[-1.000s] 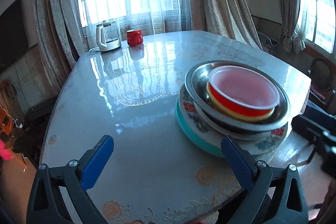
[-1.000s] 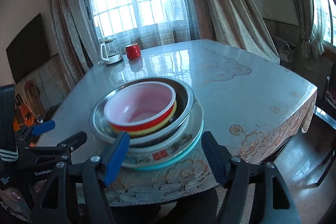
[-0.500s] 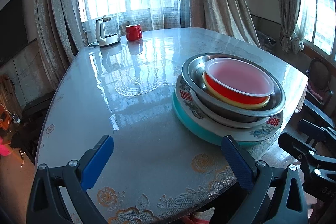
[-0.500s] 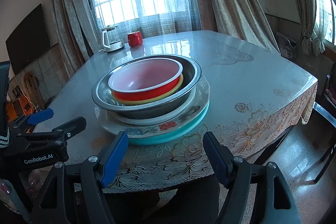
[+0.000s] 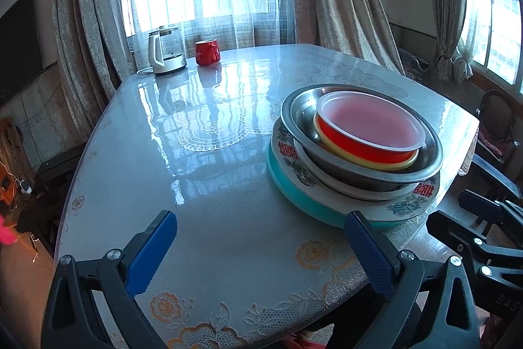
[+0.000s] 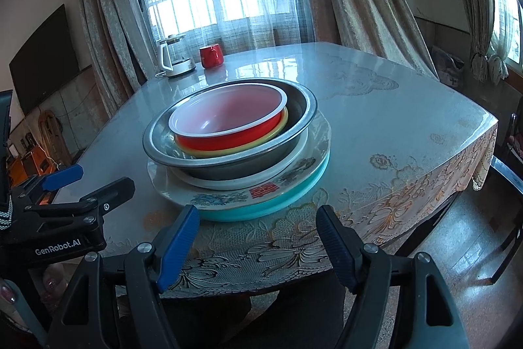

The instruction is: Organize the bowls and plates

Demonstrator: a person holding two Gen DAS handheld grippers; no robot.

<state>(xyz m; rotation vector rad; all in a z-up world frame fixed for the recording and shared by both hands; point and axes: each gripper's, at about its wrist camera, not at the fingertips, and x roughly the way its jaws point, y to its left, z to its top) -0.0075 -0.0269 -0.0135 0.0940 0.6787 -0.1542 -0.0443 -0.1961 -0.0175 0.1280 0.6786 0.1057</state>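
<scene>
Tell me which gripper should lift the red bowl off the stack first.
Right, probably. The right gripper is open and faces the red bowl head-on, while the left gripper points at bare table beside the stack.

Table (image 5: 202,172) left bare; dish stack (image 6: 238,159) blocks near edge.

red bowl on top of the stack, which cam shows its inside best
The right wrist view: the red bowl sits near the frame's middle, tipped toward the camera, so its pale inside and floor show. In the left wrist view the bowl lies off to the right, showing mostly rim and a flat pinkish interior.
</scene>
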